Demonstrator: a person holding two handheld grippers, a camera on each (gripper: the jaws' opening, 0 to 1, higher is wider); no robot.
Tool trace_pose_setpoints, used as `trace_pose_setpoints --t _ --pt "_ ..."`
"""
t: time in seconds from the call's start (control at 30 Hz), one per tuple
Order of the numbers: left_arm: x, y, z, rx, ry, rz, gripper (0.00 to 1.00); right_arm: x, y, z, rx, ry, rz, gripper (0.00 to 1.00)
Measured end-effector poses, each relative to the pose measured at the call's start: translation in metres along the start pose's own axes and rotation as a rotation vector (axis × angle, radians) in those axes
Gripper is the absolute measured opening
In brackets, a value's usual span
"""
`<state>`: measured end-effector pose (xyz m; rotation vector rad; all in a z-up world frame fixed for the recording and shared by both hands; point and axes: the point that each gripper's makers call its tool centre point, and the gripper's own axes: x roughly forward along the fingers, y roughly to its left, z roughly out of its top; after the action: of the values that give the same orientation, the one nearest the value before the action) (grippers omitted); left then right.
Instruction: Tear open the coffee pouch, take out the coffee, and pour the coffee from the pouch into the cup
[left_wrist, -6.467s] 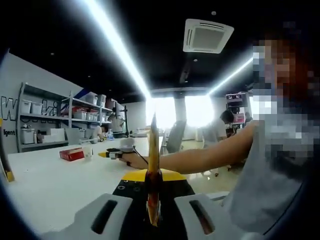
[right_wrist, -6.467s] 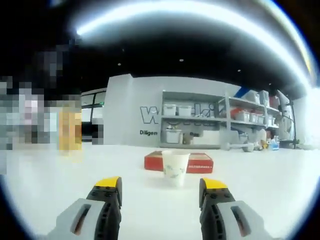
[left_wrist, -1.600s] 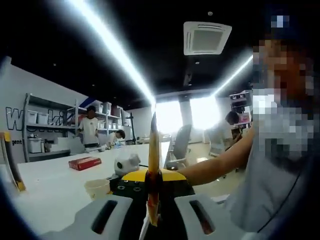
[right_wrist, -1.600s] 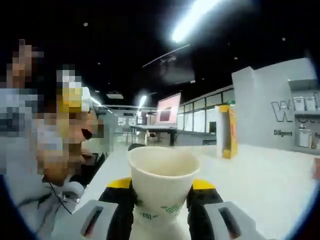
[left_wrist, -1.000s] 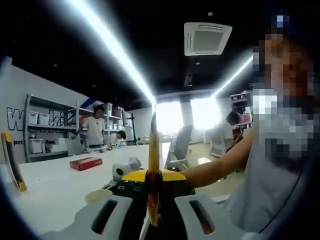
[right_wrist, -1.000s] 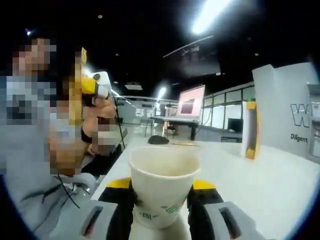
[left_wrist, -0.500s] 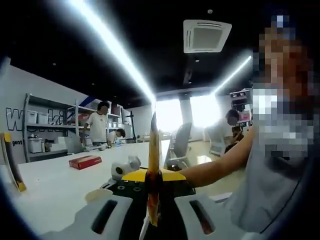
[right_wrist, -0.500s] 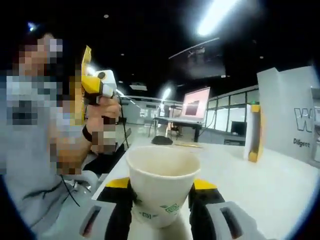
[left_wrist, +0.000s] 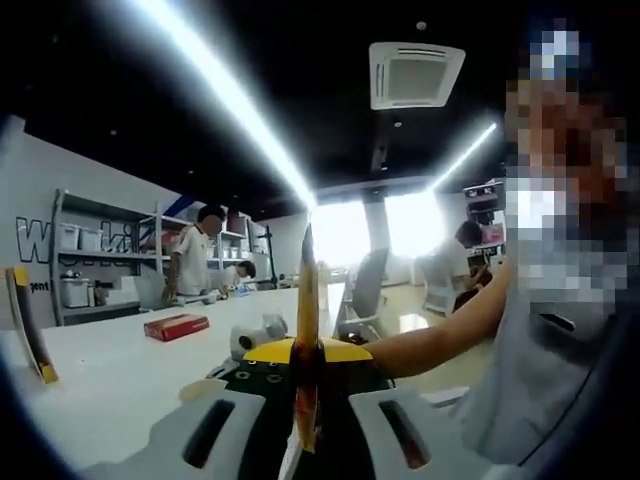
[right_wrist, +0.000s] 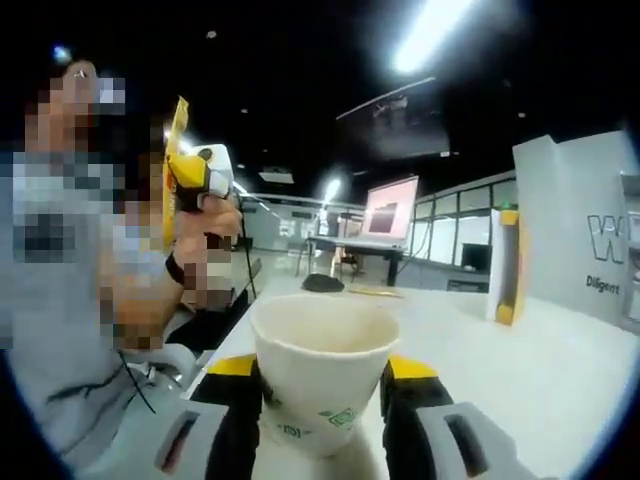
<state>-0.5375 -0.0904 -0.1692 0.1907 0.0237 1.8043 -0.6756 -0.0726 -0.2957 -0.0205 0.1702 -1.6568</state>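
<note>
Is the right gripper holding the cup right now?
Yes, the paper cup sits clamped between the right gripper jaws in the right gripper view.

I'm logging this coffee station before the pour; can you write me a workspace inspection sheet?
Surface: white table, mostly bare.
Job's things: paper cup upright, looks empty; coffee pouch held edge-on, upright.
Clutter: red box; yellow-edged box standing.
Grippers: right gripper shut on the paper cup; left gripper shut on the coffee pouch.
Cables: thin black cable near the person's sleeve.
Surroundings: shelving with bins, people standing, ceiling lights.
</note>
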Motion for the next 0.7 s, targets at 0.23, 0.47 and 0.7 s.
trace_pose_setpoints --t 0.23,0.47,0.7 --pt "0.001 0.004 -0.004 -0.002 0.008 0.007 0.1 0.0 -0.004 0.001 0.008 -0.002 -0.013 0.59" --pt "-0.003 0.01 -0.003 -0.008 0.002 0.015 0.1 -0.001 -0.008 0.004 0.026 -0.016 -0.031 0.66" --pt "-0.006 0.014 -0.004 -0.014 -0.006 0.025 0.1 -0.006 -0.01 0.011 0.048 -0.056 -0.037 0.7"
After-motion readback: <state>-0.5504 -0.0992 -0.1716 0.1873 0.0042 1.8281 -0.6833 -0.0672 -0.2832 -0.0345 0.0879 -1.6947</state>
